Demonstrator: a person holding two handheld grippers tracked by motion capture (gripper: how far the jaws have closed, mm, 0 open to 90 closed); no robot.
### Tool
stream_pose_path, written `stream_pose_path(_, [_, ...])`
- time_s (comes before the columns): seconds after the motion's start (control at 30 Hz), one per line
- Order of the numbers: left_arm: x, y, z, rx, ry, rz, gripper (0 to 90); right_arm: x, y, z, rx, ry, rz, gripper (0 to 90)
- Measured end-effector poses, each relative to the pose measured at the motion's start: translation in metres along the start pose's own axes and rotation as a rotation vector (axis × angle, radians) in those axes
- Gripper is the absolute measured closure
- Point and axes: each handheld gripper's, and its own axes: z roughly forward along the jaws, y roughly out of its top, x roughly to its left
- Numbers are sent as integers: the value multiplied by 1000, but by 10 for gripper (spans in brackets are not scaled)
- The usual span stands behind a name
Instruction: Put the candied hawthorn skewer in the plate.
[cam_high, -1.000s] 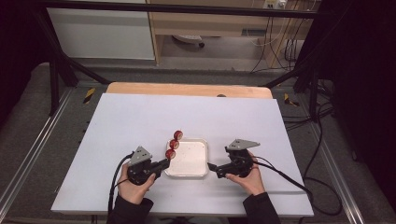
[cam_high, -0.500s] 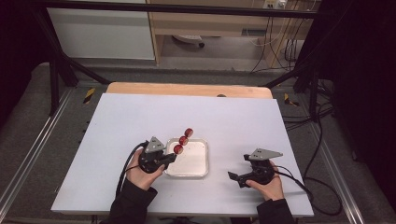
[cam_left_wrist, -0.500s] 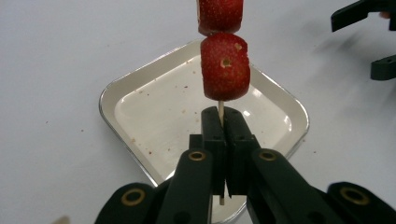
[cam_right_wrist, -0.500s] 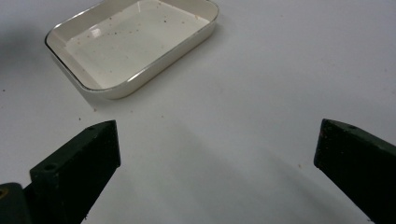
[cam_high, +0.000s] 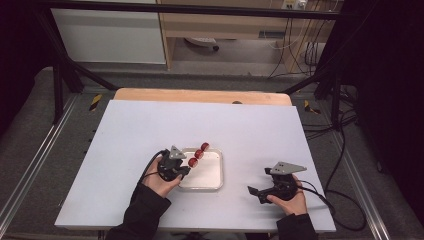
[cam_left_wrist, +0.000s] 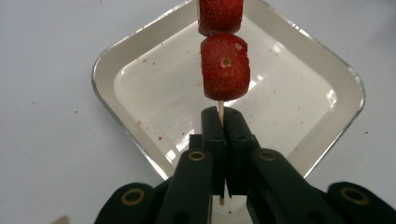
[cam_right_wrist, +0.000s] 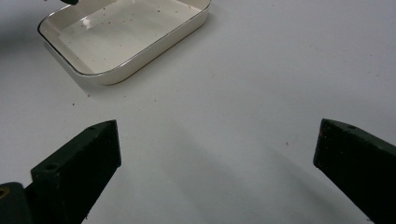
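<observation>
— Both hands are sitting in new spots now. A second ago the right gripper (cam_high: 258, 190) was right beside the tray, and now it is resting well off to the right on the table (cam_high: 125, 130). The left gripper (cam_high: 184, 170) is now reaching in over the near left part of the tray (cam_high: 216, 186).

— What is the left one holding?

— It is squeezing a thin wooden stick (cam_left_wrist: 220, 110). Its two black jaws are pressing tight together on the stick, close to its near end. Red strawberry pieces (cam_left_wrist: 224, 66) are sitting farther up the stick, one after another, and they are hanging above the white tray.

— And the right one?

— Its jaws are standing wide apart, and nothing is sitting between them. It is pointing toward the tray (cam_right_wrist: 140, 58), but it is staying apart from it.

— So which part of the job is going on?

— I think the stick of strawberries is being brought to the tray, or held over it.

— What is coming next?

— Probably the stick is going down flat inside the tray. For that, the left hand needs to go lower, slowly, and then let its jaws open.
</observation>
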Motion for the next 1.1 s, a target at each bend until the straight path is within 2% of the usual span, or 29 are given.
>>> stream_pose_path(0.2, [-2, -1, 6, 44, 23, 8, 884, -1, -1, -1, -5, 2, -2, 13])
stream_pose_path(0.37, [-7, -2, 10, 85, 39, 31, 884, -2, -1, -4, -12, 7, 7, 14])
stream_pose_path(0.57, [-9, -1, 15, 115, 60, 41, 883, -2, -1, -4, -17, 10, 10, 14])
stream_pose_path(0.93, [-9, -2, 15, 109, 64, 40, 857, -2, -2, -2, -12, 9, 14, 14])
stream_pose_path(1.1, [-2, -5, 5, 52, 28, 49, 753, -2, -1, -2, -12, 4, 20, 13])
